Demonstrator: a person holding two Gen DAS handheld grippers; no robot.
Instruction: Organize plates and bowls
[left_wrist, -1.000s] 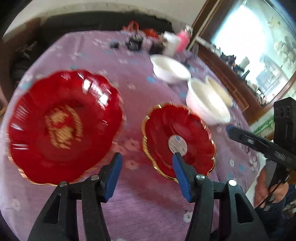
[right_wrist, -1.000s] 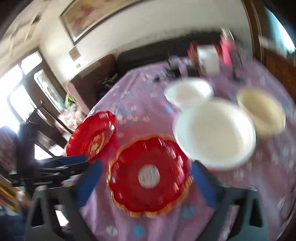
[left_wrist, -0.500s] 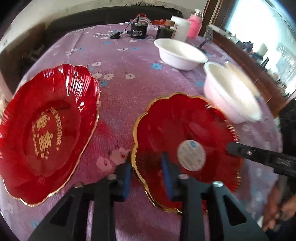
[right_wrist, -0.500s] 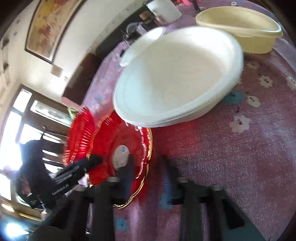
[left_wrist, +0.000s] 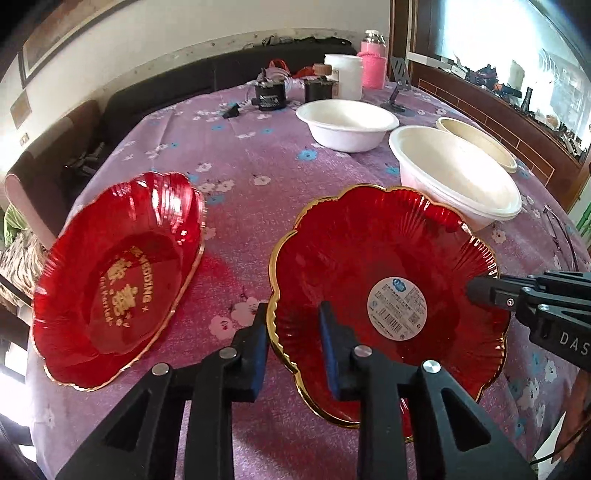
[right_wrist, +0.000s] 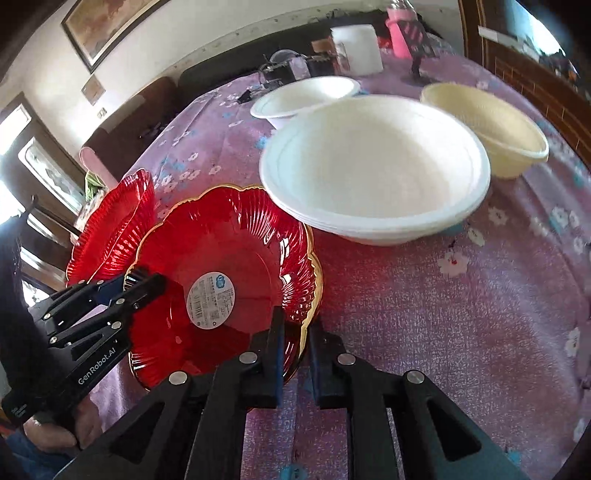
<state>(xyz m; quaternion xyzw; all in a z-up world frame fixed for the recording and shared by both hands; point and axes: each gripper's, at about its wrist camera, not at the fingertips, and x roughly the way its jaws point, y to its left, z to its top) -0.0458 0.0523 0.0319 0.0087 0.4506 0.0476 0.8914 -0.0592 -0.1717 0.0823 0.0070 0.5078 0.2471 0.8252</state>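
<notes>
The gold-rimmed red plate (left_wrist: 384, 295) is pinched at opposite rims by left gripper (left_wrist: 293, 354) and right gripper (right_wrist: 295, 354), probably for lifting onto the other red plate (left_wrist: 118, 280).

Near plate (left_wrist: 388, 258): before us on our table (left_wrist: 258, 155), left of it the second plate (left_wrist: 118, 266).
Big bowl (left_wrist: 454, 177): we see it behind the near plate.
Small bowl (left_wrist: 347, 123): farther back.
Third bowl (left_wrist: 476, 138): right of both.

White bowl (right_wrist: 376, 177) blocks beyond; right cloth (right_wrist: 461, 314) free
</notes>
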